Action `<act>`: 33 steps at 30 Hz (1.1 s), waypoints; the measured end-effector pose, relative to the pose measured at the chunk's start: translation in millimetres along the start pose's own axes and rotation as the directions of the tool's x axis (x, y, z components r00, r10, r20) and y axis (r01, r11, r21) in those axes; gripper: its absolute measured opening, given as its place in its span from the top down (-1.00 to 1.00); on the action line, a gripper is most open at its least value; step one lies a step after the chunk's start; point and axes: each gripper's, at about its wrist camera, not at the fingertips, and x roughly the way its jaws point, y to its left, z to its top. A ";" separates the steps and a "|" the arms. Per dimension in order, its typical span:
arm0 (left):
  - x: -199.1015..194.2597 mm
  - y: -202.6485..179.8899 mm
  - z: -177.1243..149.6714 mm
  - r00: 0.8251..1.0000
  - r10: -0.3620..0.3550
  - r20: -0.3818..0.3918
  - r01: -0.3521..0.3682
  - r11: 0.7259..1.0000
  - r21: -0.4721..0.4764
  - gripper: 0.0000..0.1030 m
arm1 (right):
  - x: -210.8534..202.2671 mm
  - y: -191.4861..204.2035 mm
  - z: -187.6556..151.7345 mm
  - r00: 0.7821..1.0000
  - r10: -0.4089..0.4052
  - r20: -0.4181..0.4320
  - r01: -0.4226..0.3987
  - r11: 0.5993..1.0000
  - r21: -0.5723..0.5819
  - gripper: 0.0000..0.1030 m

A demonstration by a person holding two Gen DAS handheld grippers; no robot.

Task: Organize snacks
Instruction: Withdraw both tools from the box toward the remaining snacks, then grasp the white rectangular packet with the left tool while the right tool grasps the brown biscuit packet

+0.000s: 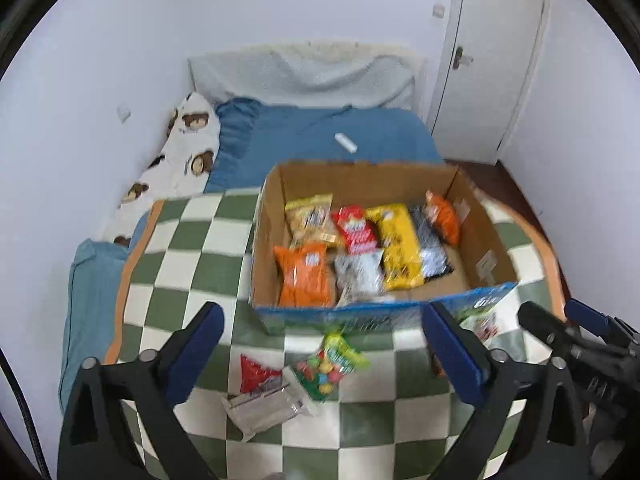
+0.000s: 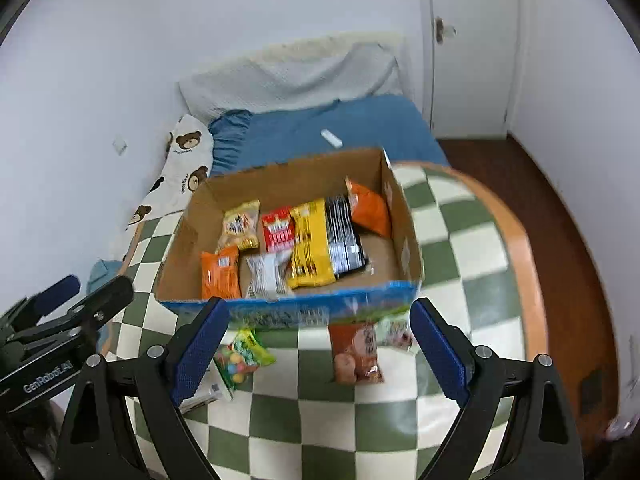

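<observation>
Left wrist view: I'm hovering both claws, left gripper [image 1: 320, 344] and right gripper [image 2: 320, 340], spread wide, empty | box [image 1: 486, 240] half-filling | candy bag [image 1: 328, 368] lying just before box | probably grabbing it next

even, soft indoor light, no hard shadows or glare. strong fisheye bending, black vignette at corners. motion blur smears snack packets in cardboard box [image 1: 472, 220], checkered cloth [image 2: 460, 240]; gripper fingers [image 2: 200, 348] sharper.
</observation>
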 end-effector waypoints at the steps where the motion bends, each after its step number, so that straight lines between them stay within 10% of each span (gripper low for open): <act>1: 10.1 3.3 -5.9 1.000 0.003 -0.025 -0.003 1.000 -0.001 -0.99 | 12.7 -9.4 -4.3 0.999 0.002 -0.037 -0.001 1.000 0.031 -0.84; 13: 118.6 34.4 -84.6 0.951 0.198 -0.238 -0.148 0.966 0.211 -0.99 | 161.8 -32.4 -43.7 0.946 -0.101 -0.308 0.105 0.994 -0.004 -0.84; 18: 147.8 11.5 -117.8 0.911 0.245 -0.333 -0.064 0.880 0.471 -0.99 | 188.8 -22.9 -58.5 0.926 -0.139 -0.351 0.127 0.990 -0.057 -0.19; 24: 179.4 -2.2 -146.7 0.870 0.313 -0.380 -0.003 0.774 0.633 -0.83 | 183.3 -17.9 -77.4 0.926 -0.166 -0.340 0.131 0.984 -0.122 -0.16; 25: 181.7 -2.1 -148.3 0.867 0.304 -0.396 0.012 0.780 0.625 -0.52 | 180.1 -17.3 -81.0 0.925 -0.165 -0.343 0.128 0.983 -0.128 -0.16; 30: 176.6 7.9 -151.1 0.854 0.269 -0.446 -0.030 0.880 0.473 -0.27 | 160.5 -15.7 -112.8 0.916 -0.156 -0.371 0.101 0.981 -0.163 -0.16; 33: 172.2 23.5 -166.2 0.758 0.145 -0.637 -0.011 0.978 0.209 -0.17 | 151.9 -10.7 -137.7 0.906 -0.141 -0.399 0.072 0.980 -0.184 -0.16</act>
